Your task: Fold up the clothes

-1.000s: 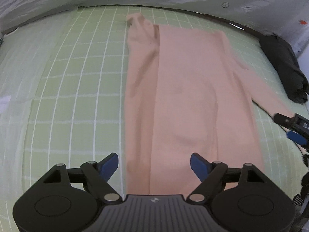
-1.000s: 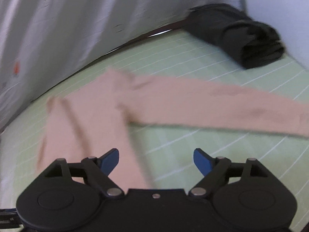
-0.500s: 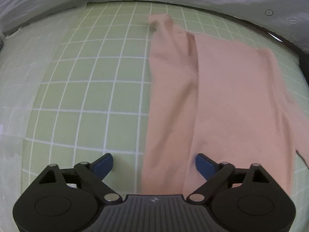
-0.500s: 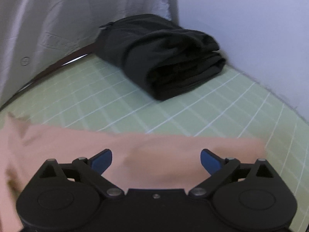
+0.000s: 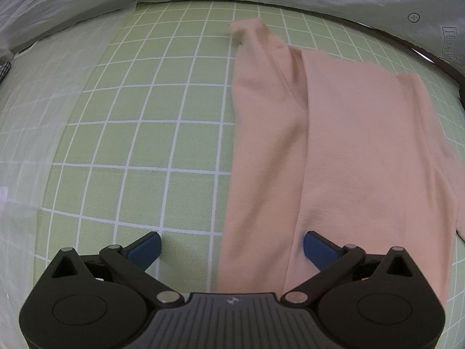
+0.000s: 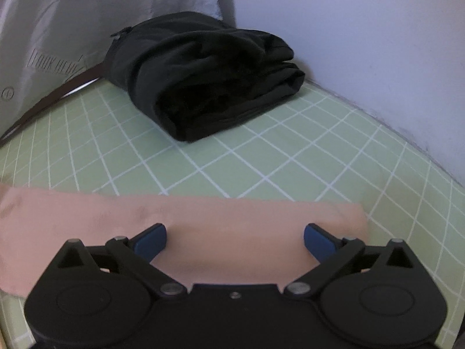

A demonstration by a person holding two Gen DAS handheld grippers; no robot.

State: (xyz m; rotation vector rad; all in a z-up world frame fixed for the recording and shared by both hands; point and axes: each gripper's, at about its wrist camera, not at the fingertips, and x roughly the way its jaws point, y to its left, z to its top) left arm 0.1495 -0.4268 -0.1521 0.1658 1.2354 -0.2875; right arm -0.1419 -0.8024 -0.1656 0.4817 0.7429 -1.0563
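Left wrist view: one peach garment [image 5: 343, 151] on one green grid mat [image 5: 145, 133], left gripper [image 5: 232, 247] opening. Right gripper [image 6: 235, 238] spread over its sleeve [image 6: 203, 221]; one folded black garment [image 6: 203, 75] far.

The flat peach long-sleeved cotton garment [image 5: 343, 157] runs off the left wrist view's right edge, its near hem hidden behind the gripper body. In the right wrist view its sleeve [image 6: 221, 226] is blurred, cut off at left.
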